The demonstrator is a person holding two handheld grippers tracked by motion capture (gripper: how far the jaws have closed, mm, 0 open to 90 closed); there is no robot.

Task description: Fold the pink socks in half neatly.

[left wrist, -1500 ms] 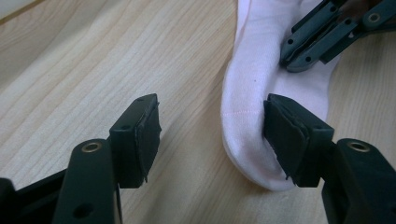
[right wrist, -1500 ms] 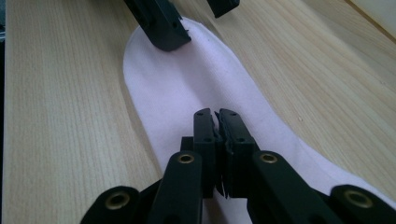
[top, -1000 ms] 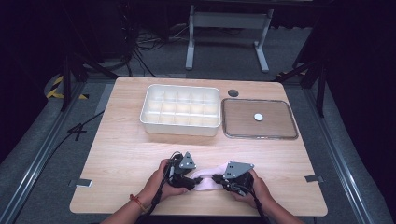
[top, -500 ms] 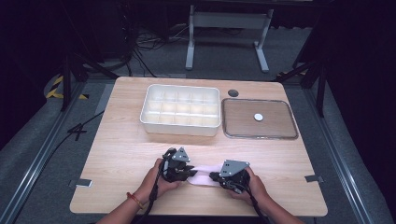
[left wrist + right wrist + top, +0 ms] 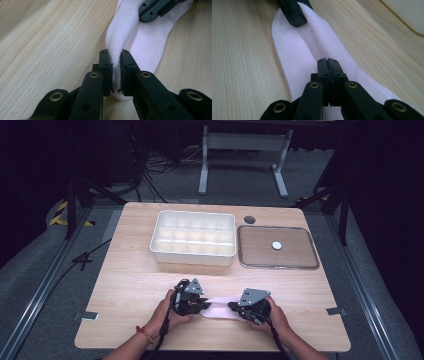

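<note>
Near the tabletop's front edge, a white sock lies flat between 2 tongs. Left tongs are clamped on 1 bunched end of it; right tongs pinch a fold at the other end. Farther back sit a white compartment tray and a shallow clear tray.

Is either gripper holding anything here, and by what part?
Both hold the white sock: the left gripper pinches a raised fold at one end, and the right gripper is shut on the fabric at the other end.
</note>
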